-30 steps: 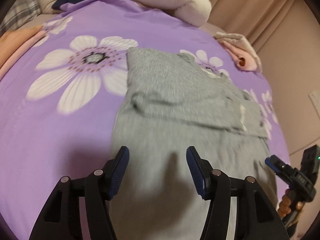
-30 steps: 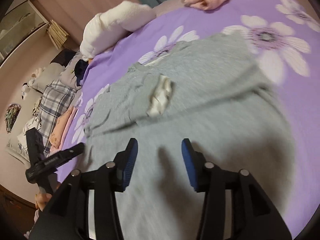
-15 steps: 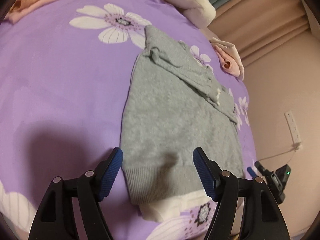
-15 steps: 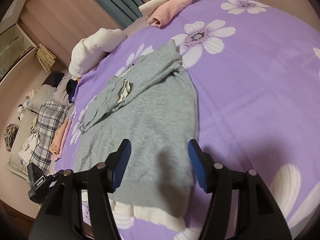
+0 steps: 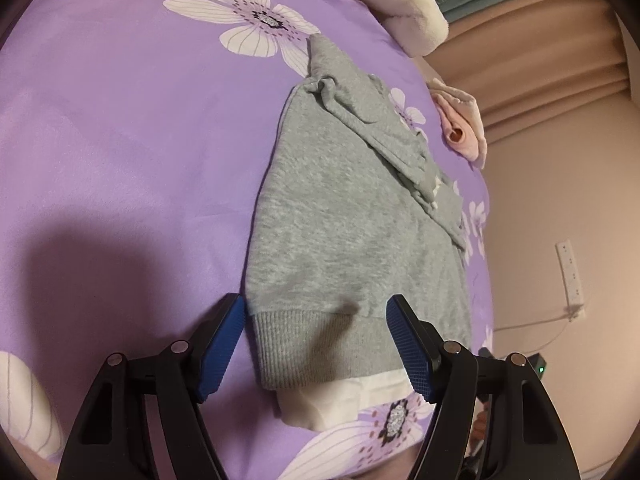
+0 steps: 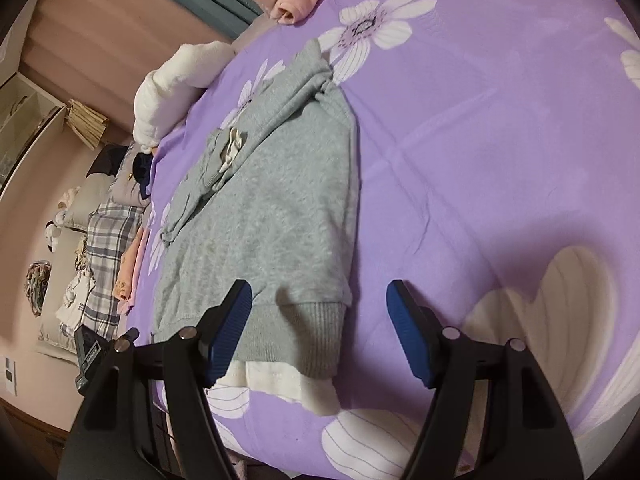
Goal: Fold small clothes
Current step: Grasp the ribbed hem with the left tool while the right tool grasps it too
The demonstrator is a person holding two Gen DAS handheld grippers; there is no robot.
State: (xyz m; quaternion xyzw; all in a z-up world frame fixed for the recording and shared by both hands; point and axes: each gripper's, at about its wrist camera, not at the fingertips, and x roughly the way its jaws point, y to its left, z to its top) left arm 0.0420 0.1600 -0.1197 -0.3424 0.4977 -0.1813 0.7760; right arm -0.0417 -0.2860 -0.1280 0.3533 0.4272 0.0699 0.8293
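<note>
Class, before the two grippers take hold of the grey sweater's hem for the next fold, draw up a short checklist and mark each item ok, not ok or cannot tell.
1. Left gripper open and empty: ok.
2. Right gripper empty: ok; its jaws are opening, with nothing pressed between them.
3. Sweater lies flat on the bedspread: ok.
4. Sleeves folded in across the top part: ok, though bunched.
5. Hem lies between each gripper's fingers: ok at both corners.
6. White lining tucked under the hem: not ok, it sticks out below.
</note>
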